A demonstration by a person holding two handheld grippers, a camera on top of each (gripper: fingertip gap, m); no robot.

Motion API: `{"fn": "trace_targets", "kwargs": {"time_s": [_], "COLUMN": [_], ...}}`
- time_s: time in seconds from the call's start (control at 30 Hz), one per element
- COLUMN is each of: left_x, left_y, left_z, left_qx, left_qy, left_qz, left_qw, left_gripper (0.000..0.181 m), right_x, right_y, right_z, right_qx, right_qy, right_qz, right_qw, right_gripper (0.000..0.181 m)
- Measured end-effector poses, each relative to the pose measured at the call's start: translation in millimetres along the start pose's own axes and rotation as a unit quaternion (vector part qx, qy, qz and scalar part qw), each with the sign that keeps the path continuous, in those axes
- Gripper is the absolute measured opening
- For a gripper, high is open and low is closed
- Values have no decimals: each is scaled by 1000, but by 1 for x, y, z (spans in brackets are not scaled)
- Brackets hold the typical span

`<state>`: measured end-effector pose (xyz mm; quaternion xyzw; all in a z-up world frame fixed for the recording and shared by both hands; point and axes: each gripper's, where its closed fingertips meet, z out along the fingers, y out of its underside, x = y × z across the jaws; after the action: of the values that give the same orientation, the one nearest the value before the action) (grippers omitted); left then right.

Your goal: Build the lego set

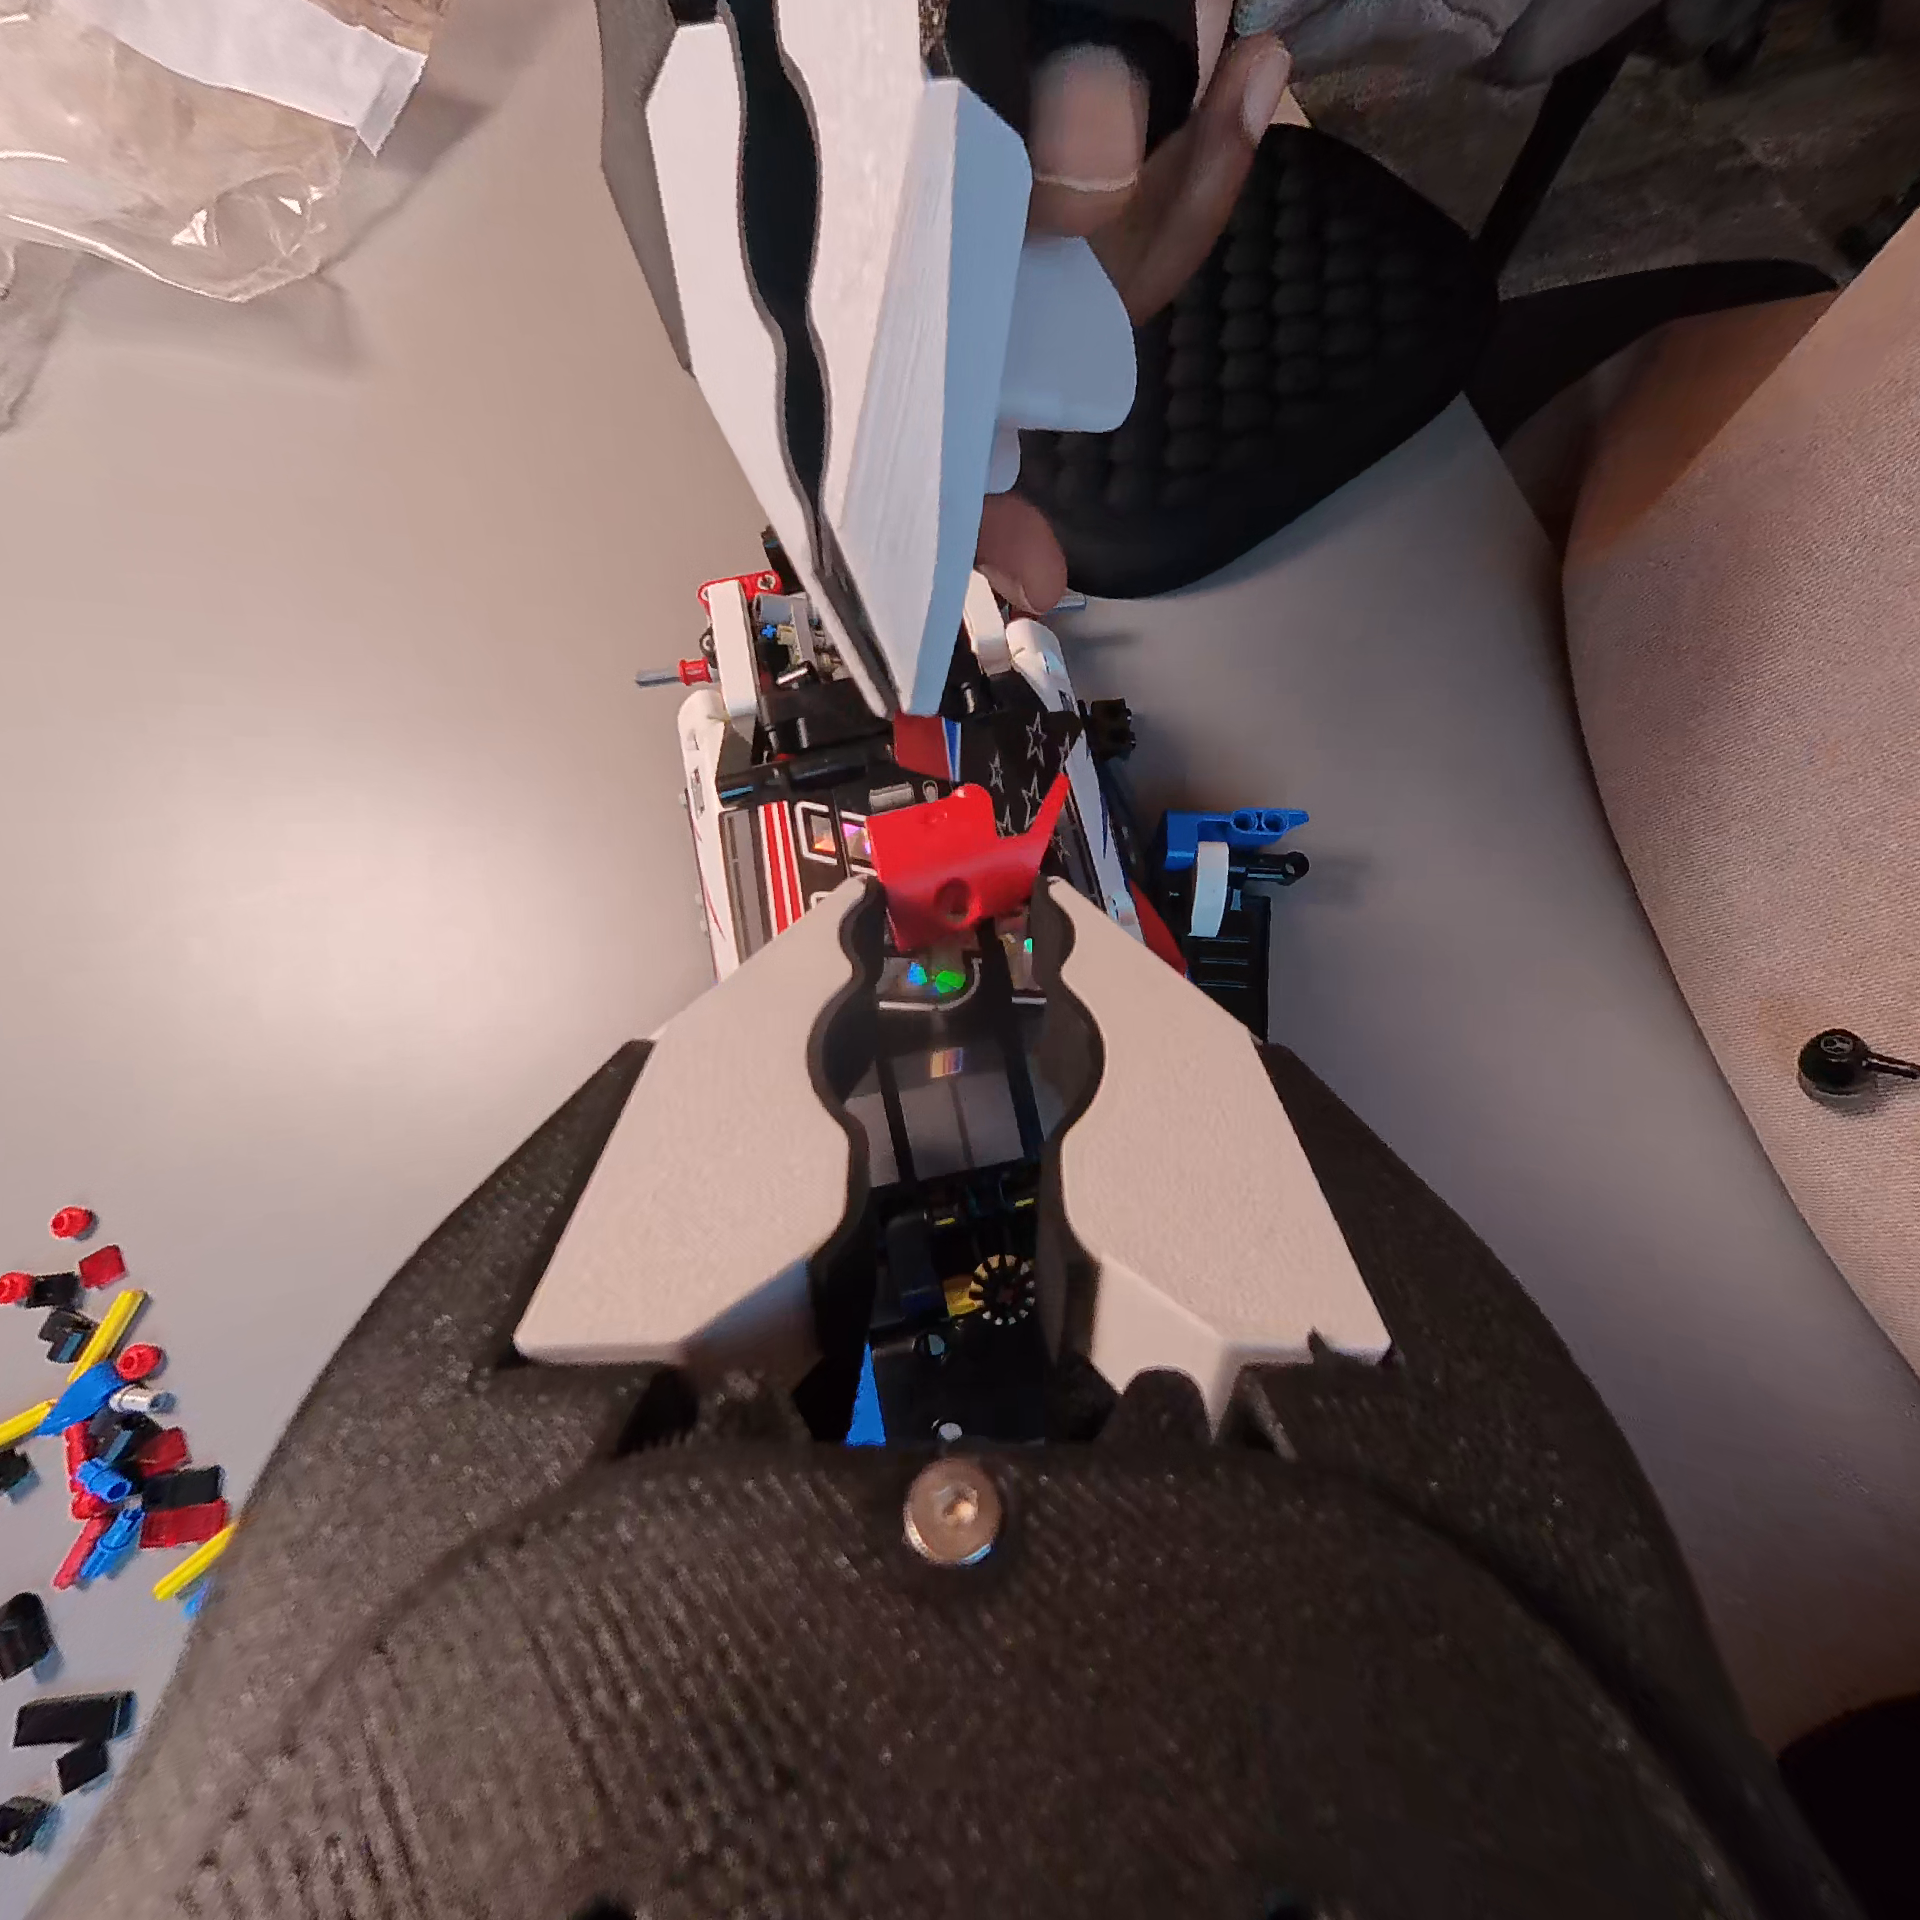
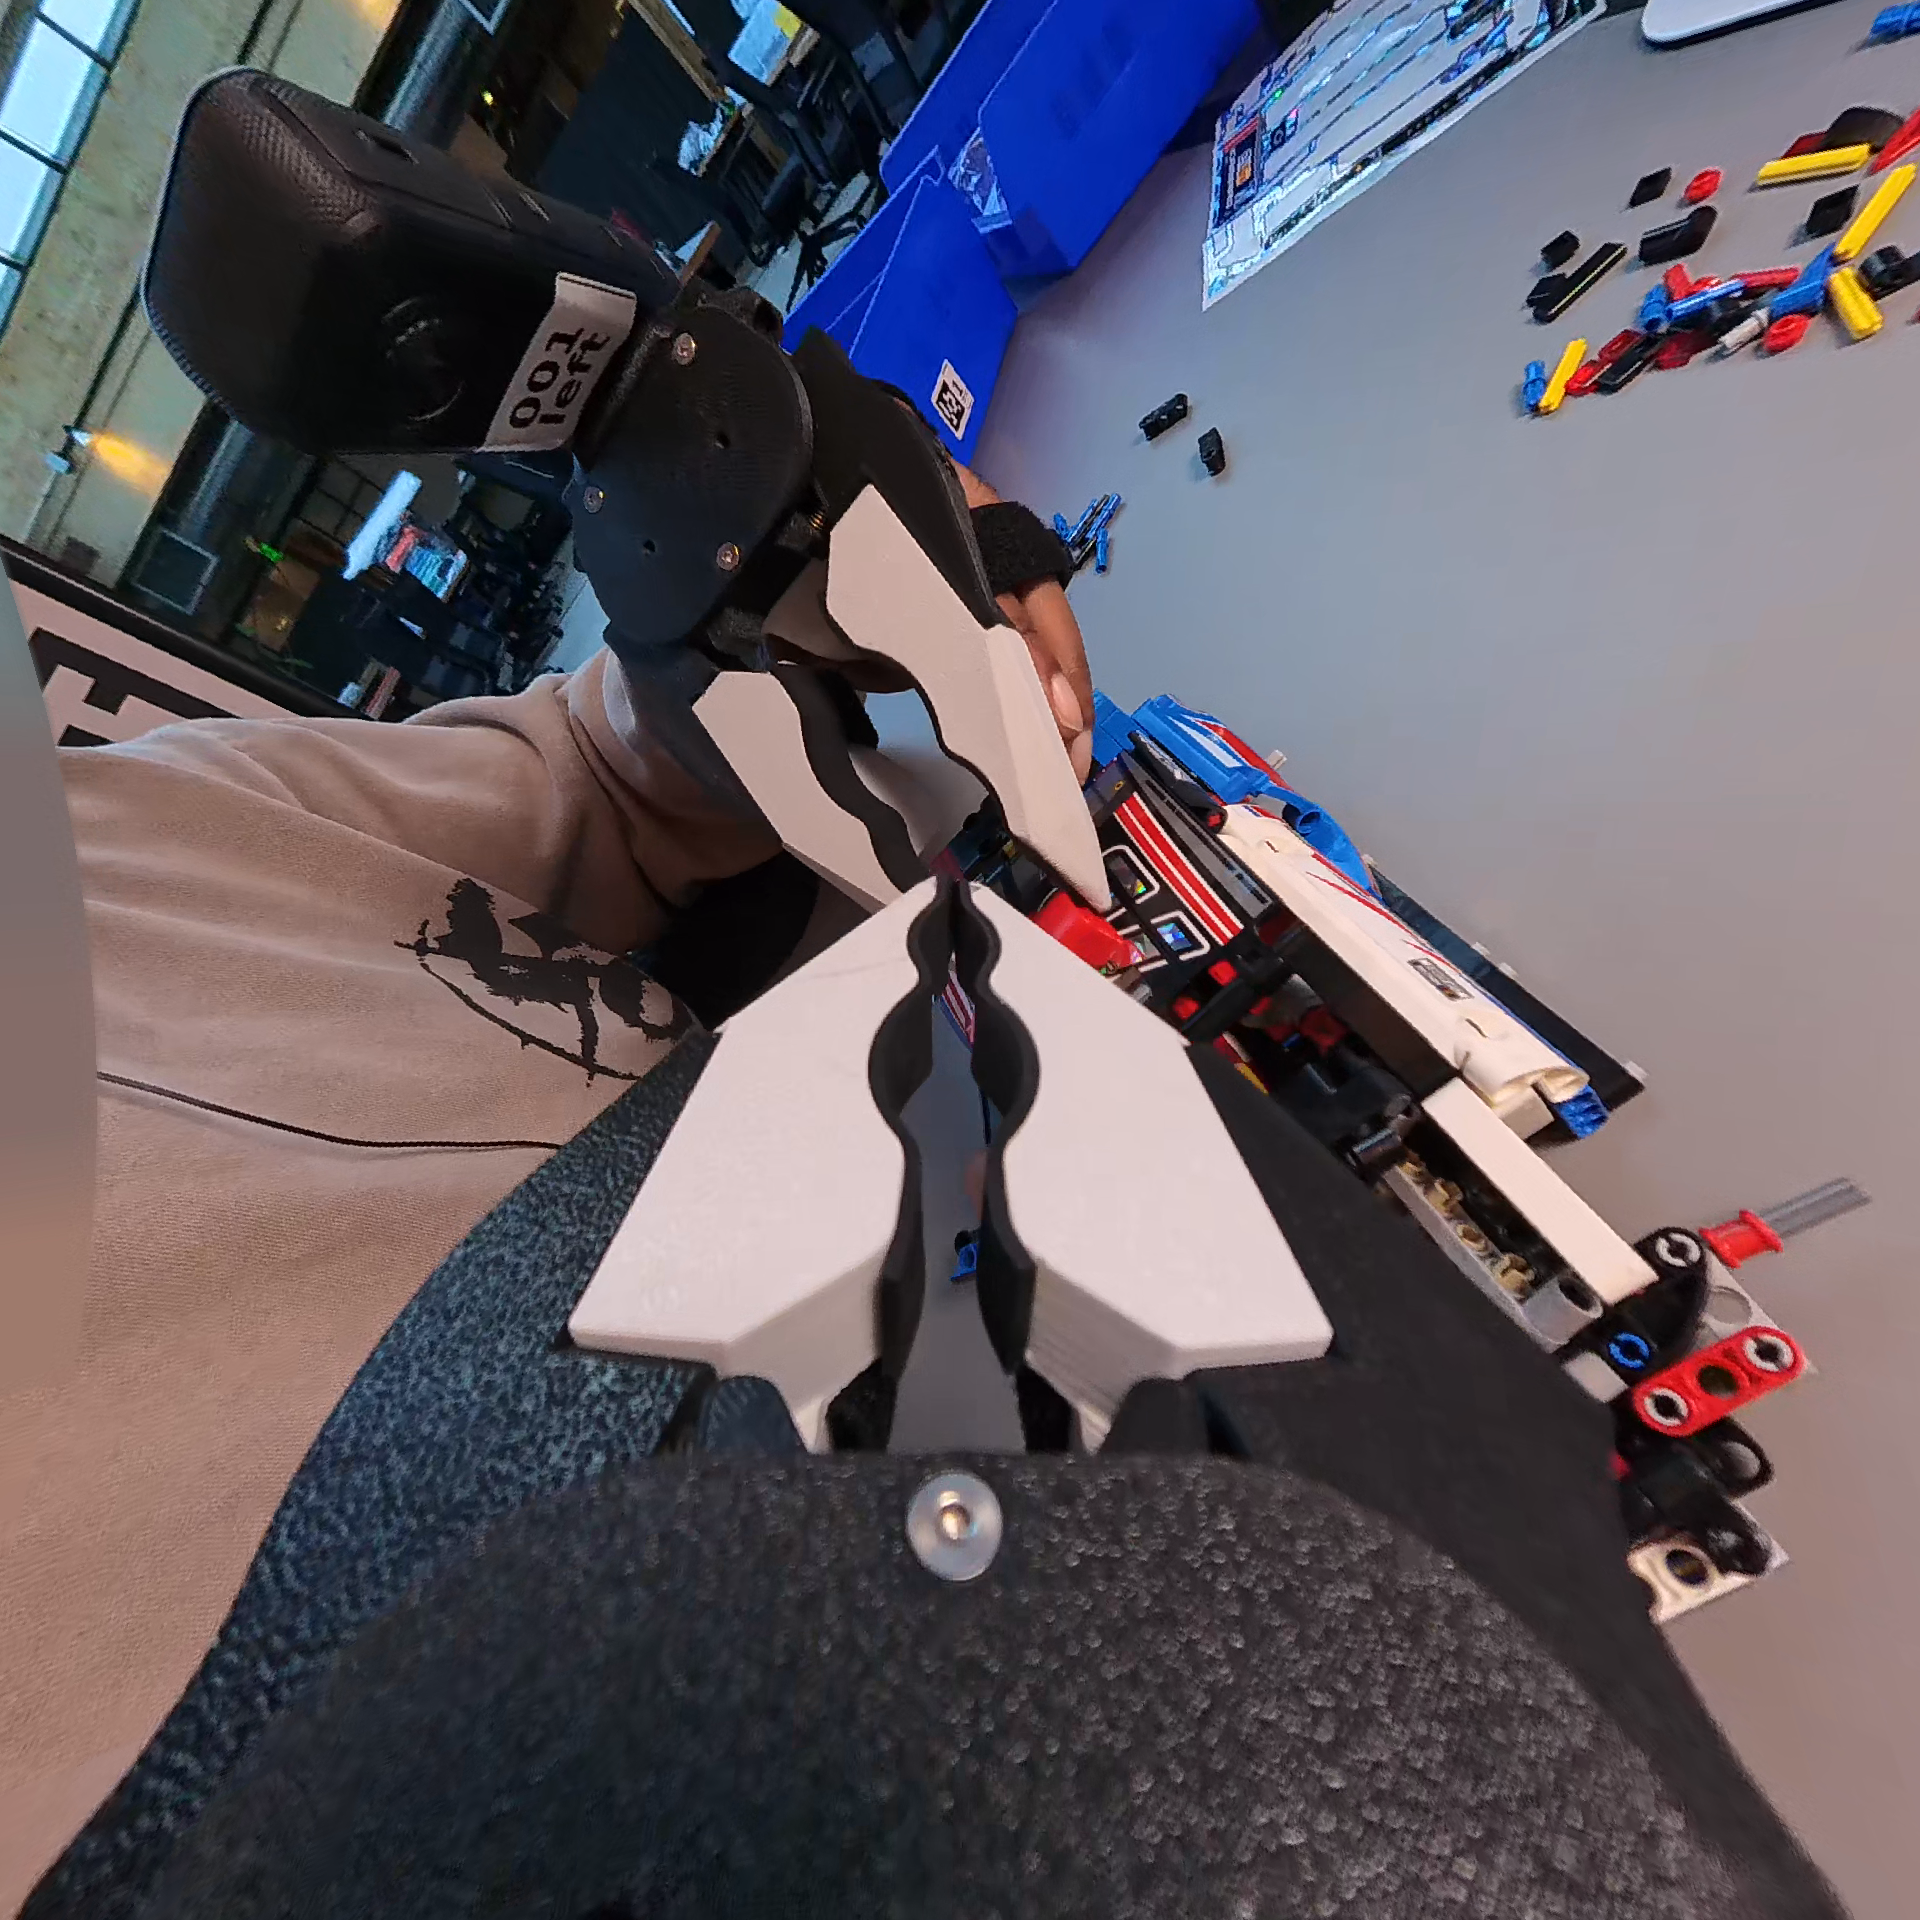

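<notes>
A white, red, blue and black lego car (image 1: 748,862) lies on the grey table (image 1: 364,831). My left gripper (image 1: 956,899) is shut on a red angled piece (image 1: 951,857) and holds it against the car's striped top. My right gripper (image 1: 920,707) comes in from the far side, shut and with nothing seen in it, its tips touching the car just beyond the red piece. In the right wrist view the right gripper (image 2: 951,896) is shut beside the red piece (image 2: 1081,920). The left gripper (image 2: 1018,883) reaches down onto the car (image 2: 1299,904).
Loose red, blue, yellow and black pieces (image 1: 104,1455) lie at the left, and also show in the right wrist view (image 2: 1714,301). A small blue and black sub-assembly (image 1: 1226,894) stands beside the car. A plastic bag (image 1: 156,135), an instruction booklet (image 2: 1351,125) and blue bins (image 2: 987,208) lie farther off. A person's torso (image 2: 312,1039) is close. One gripper's finger ends stand about 4 centimetres off the other's.
</notes>
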<state>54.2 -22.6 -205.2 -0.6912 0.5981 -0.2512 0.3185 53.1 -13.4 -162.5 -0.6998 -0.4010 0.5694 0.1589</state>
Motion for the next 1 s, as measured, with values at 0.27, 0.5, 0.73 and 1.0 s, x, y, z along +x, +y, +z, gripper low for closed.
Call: {"fn": "trace_targets", "kwargs": {"time_s": [0.27,0.5,0.73,1.0], "left_x": [-2,-2,-1,0], "left_y": [0,-3,-3,-2], "left_z": [-2,-2,-2,-1], "left_qx": [26,46,47,45], "left_qy": [-11,-18,-19,-17], "left_qz": [-7,11,18,21], "left_qw": [1000,999,999,999], "left_gripper": [32,31,27,26], "right_x": [4,3,8,12], "right_y": [2,4,12,14], "right_z": [-5,-4,3,3], "right_qx": [9,7,-3,-3], "right_qy": [6,6,17,23], "right_qz": [6,2,-11,-19], "right_qw": [1000,1000,1000,1000], "right_gripper": [0,0,0,0]}}
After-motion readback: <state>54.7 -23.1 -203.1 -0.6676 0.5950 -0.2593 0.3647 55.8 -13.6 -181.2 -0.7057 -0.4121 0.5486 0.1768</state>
